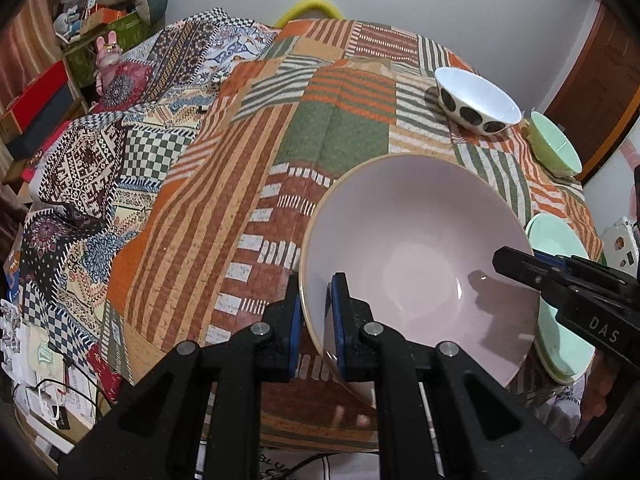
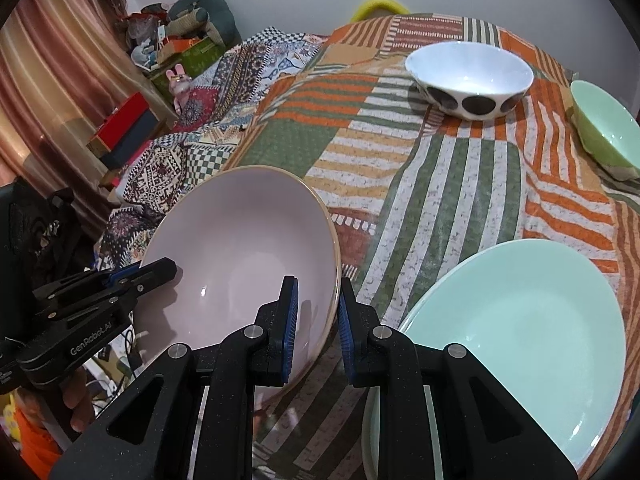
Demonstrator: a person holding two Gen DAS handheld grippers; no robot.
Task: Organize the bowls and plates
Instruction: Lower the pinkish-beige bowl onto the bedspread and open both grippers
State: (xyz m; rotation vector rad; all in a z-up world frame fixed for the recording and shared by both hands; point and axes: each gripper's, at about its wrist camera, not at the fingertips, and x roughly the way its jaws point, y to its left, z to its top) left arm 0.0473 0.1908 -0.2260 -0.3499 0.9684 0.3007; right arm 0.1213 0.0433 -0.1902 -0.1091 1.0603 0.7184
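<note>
Pink bowl (image 1: pixel 416 264) hangs tilted over the patchwork worktop (image 1: pixel 256 168), pinched at opposite rims: left gripper (image 1: pixel 316 320) clamped on one edge, right gripper (image 2: pixel 316 320) clamped on the other. Just beside it sit stacked mint plates (image 2: pixel 516 328). Further back, a spotted bowl (image 2: pixel 470 78), then a green bowl (image 2: pixel 608 132) near the edge.

Both hand-held grippers, left (image 1: pixel 316 320) and right (image 1: pixel 516 266), clamp pink bowl (image 1: pixel 416 248) rims

Patchwork tablecloth (image 1: pixel 224 208); pink rabbit figure (image 1: pixel 107 60); red box (image 2: pixel 122 114); striped curtain (image 2: pixel 52 92).
</note>
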